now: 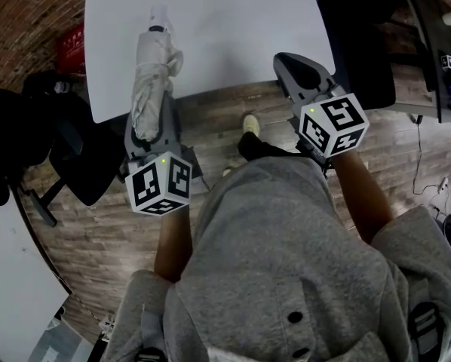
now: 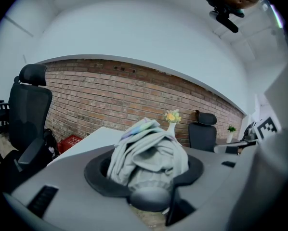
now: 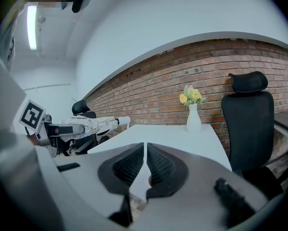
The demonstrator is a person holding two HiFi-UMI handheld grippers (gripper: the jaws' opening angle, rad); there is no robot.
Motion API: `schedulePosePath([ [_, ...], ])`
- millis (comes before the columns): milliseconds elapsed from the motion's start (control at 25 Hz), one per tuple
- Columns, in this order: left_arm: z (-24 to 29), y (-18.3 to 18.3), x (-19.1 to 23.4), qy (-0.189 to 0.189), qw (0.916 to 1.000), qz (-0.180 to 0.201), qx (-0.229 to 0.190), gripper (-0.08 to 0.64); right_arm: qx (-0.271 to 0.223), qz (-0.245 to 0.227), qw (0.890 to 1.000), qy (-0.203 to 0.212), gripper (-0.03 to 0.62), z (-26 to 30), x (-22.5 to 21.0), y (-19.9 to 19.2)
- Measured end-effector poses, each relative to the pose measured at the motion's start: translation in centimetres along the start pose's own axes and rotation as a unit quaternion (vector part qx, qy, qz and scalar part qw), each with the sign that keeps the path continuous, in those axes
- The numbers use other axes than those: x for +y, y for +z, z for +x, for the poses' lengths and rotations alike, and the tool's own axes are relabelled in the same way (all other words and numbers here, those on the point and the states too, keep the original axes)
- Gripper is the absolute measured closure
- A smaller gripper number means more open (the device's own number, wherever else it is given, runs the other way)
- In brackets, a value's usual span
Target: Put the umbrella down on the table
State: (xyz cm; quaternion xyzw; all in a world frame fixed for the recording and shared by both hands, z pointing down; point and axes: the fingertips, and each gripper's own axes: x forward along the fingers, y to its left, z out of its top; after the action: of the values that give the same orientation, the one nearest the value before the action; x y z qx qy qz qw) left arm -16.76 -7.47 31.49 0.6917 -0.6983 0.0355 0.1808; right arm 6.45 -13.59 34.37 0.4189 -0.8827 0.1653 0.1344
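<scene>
A folded white umbrella (image 1: 153, 74) lies lengthwise in my left gripper (image 1: 145, 125), whose jaws are shut on its bunched fabric. Its handle end reaches out over the near left part of the white table (image 1: 233, 21). In the left gripper view the crumpled cloth of the umbrella (image 2: 149, 153) fills the space between the jaws of the left gripper (image 2: 145, 171). My right gripper (image 1: 301, 72) hovers at the table's front edge, shut, with nothing in it. The right gripper view shows the right gripper's (image 3: 145, 165) ribbed pads almost touching, and the umbrella (image 3: 93, 125) off to the left.
A white vase of flowers (image 3: 193, 114) stands at the table's far end before a brick wall. Black office chairs (image 3: 250, 119) (image 1: 37, 134) stand on both sides of the table. A red box (image 1: 72, 49) sits on the wood floor at the left.
</scene>
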Motion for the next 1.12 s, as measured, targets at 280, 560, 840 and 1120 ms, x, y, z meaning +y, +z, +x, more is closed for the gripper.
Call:
schedulePosePath([
  [280,1.1,0.2,-1.4,0.008,1.0,0.003,-0.002,0.333,-0.002,0.0,1.0,0.014,0.558,0.3,-1.5,0.4],
  [560,2.1,1.0,-2.4,0.015,0.9998,0.001,-0.011,0.331,-0.005,-0.003,1.0,0.03,0.558,1.2,-2.4,0.7],
  [840,2.7,1.3,-3.0,0.017,0.9997,0.006,-0.014,0.331,-0.009,-0.005,0.999,0.037,0.558,1.6,-3.0,1.0],
  [1120,2.9,1.4,-3.6,0.015,0.9997,0.012,-0.015,0.331,-0.015,-0.009,0.999,0.04,0.558,1.7,-3.3,1.6],
])
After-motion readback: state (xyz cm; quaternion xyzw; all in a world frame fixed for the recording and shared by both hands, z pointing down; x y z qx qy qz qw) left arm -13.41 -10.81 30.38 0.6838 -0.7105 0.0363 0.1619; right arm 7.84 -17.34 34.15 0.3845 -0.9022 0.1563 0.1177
